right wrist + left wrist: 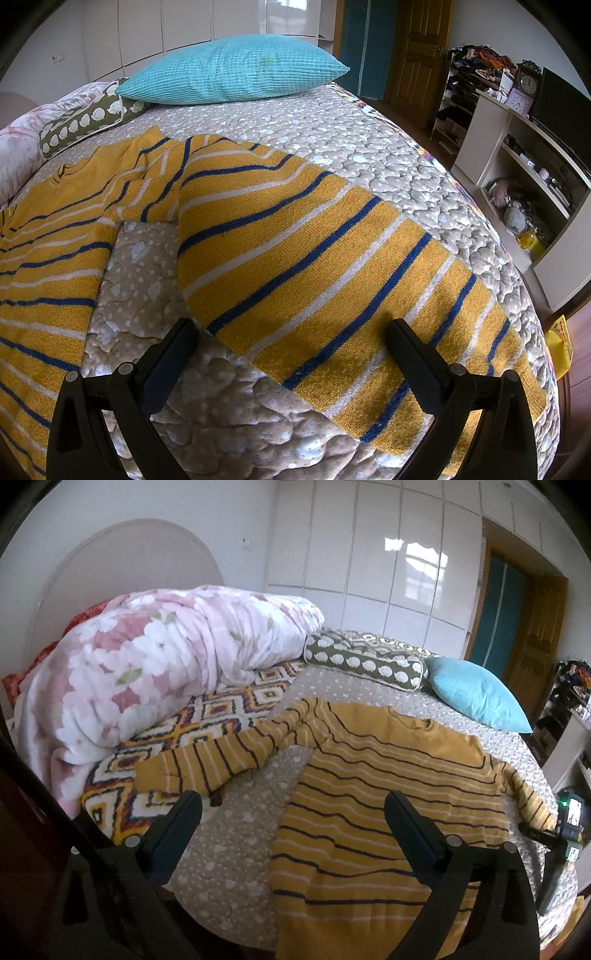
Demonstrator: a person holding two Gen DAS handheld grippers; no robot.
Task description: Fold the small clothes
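Note:
A yellow sweater (376, 812) with dark blue and white stripes lies flat on the grey quilted bed (229, 853). Its left sleeve (221, 757) stretches out to the left onto a patterned blanket. My left gripper (293, 805) is open and empty, above the sweater's lower left edge. In the right wrist view the sweater's right sleeve (332, 277) lies spread across the quilt (369, 136). My right gripper (291, 332) is open and empty, just above the sleeve near its cuff. The right gripper also shows in the left wrist view (554, 834) at the far right.
A pink floral duvet (147, 672) is heaped at the back left on a diamond-patterned blanket (207, 709). An olive bolster (365, 664) and a teal pillow (236, 70) lie behind the sweater. Shelves (524, 155) and a door (417, 48) stand right of the bed.

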